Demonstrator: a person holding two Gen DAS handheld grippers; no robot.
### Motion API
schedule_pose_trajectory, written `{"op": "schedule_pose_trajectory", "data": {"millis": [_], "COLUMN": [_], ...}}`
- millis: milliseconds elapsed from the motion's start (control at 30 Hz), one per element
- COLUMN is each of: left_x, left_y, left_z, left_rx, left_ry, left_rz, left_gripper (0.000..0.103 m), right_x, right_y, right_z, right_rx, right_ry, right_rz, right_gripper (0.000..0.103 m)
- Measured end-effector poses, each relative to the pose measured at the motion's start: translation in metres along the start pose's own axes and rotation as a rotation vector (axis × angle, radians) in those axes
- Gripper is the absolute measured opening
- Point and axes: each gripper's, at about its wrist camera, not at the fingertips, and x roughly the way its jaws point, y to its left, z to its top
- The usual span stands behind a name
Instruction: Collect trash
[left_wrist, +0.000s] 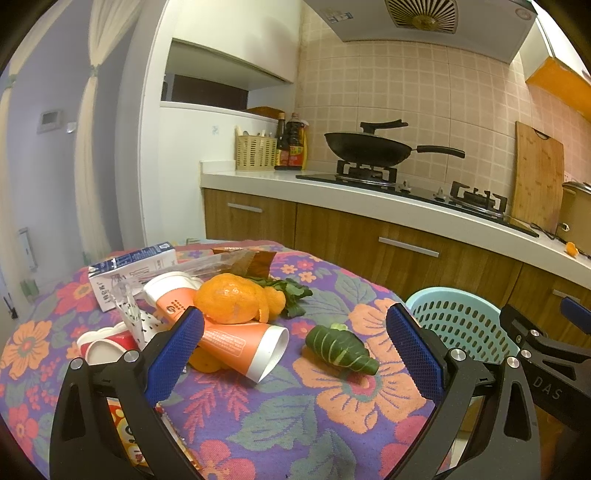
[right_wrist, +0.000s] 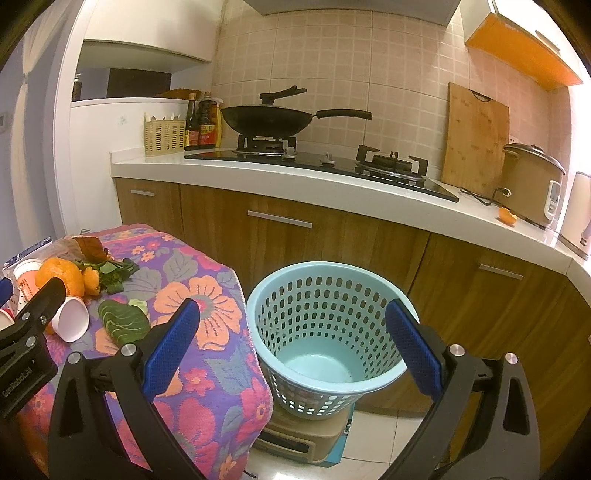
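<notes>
- Left gripper (left_wrist: 295, 332), jaws apart and empty: close on the green leaf (left_wrist: 341, 349) at frame centre.
- Right gripper (right_wrist: 291, 332), jaws apart, frames the empty basket (right_wrist: 325, 332); keep it clear.

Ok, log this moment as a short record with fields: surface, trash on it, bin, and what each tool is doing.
surface: table with floral cloth
trash: orange peel, orange paper cup, green leaf, milk carton
bin: light blue basket, beside the table, nothing inside
left tool: open, over the table, facing the leaf
right tool: open, holding nothing, facing the basket
</notes>
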Motion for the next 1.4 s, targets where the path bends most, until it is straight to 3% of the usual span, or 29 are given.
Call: {"op": "schedule_pose_trajectory", "data": {"millis": [1400], "left_x": [0.0041], "left_y": [0.0027], "left_z": [-0.0025], "left_rx": [-0.022], "left_ry": [0.003], "left_rz": [-0.004], "left_gripper": [0.096], "right_x": [0.0055], "right_y": [0.0047], "right_z": [-0.0024], "right_rx": [-0.006], "right_ry": [0.042], "right_rz": [0.024], "right_gripper": [0.088]}}
